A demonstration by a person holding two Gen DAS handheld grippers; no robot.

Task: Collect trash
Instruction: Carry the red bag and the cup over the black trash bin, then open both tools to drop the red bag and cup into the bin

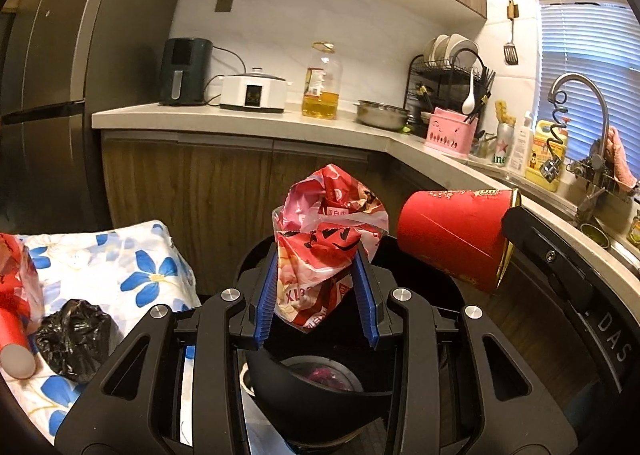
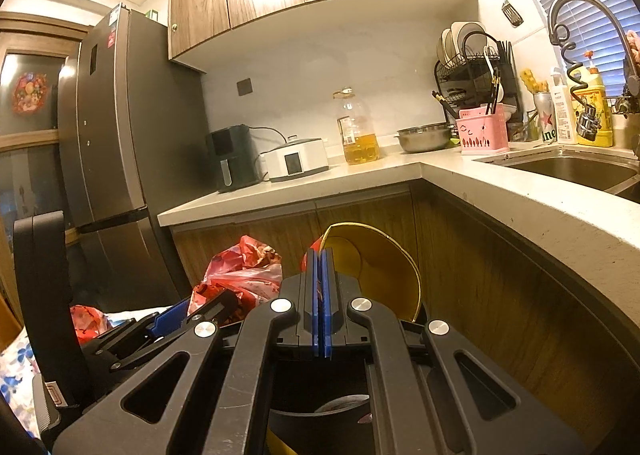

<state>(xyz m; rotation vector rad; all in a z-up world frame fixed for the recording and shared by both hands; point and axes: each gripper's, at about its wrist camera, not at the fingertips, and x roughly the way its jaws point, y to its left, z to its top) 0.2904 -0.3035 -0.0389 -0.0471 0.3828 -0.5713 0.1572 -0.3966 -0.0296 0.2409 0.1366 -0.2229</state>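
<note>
Two grippers hung over a black trash bin (image 1: 320, 383) beside the kitchen counter (image 1: 248, 121). The left gripper (image 1: 318, 295) was partly spread, its blue pads pressed against a crumpled red plastic wrapper (image 1: 328, 239) held above the bin's mouth. The right gripper (image 2: 320, 295) was fully closed, pinching the wall of a red paper cup (image 1: 452, 235) that lay tilted sideways, just right of the wrapper.
</note>
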